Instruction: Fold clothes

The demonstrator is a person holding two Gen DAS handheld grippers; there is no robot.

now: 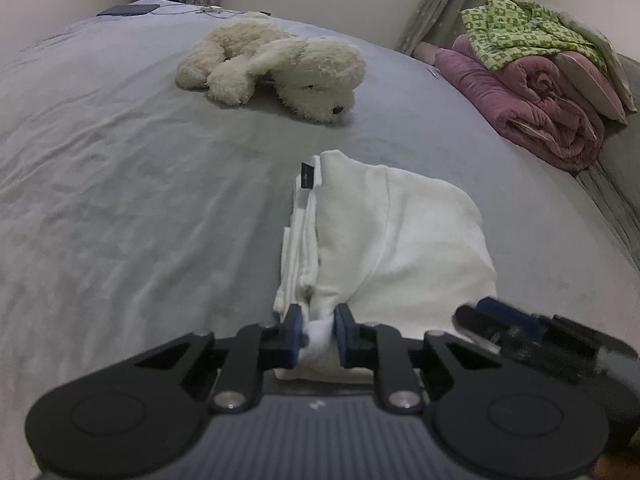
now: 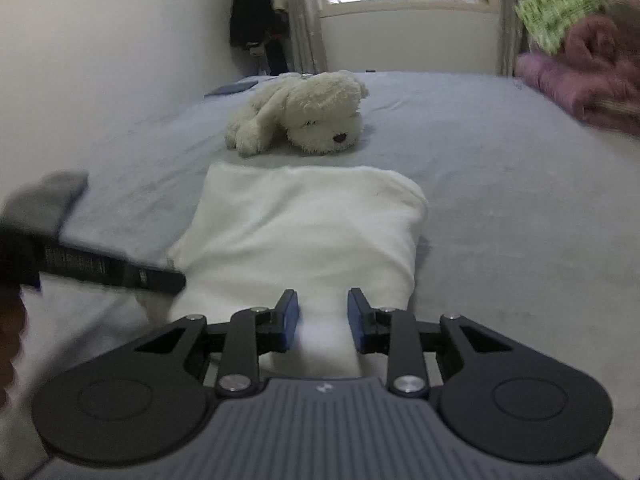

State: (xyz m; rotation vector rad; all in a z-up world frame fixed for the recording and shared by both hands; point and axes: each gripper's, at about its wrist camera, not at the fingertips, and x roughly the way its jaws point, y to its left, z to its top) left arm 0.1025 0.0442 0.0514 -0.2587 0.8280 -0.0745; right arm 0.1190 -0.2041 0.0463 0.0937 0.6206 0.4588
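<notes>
A white garment (image 1: 400, 232) lies folded into a thick rectangle on the grey bed (image 1: 120, 160), with a small black label (image 1: 307, 176) at its far left edge. My left gripper (image 1: 318, 314) is shut on a bunched bit of the garment's near left corner. In the right wrist view the same white garment (image 2: 304, 224) stretches away, and my right gripper (image 2: 323, 302) is shut on a fold at its near edge, cloth filling the gap between the blue pads. A blurred finger (image 1: 500, 310) of the right gripper shows at the garment's near right corner.
A cream plush dog (image 1: 280, 64) lies on the bed just beyond the garment. A rolled pink quilt (image 1: 532, 104) topped by a green patterned garment (image 1: 520, 28) sits at the right edge. A dark flat device (image 1: 128, 10) and cables lie at the far end.
</notes>
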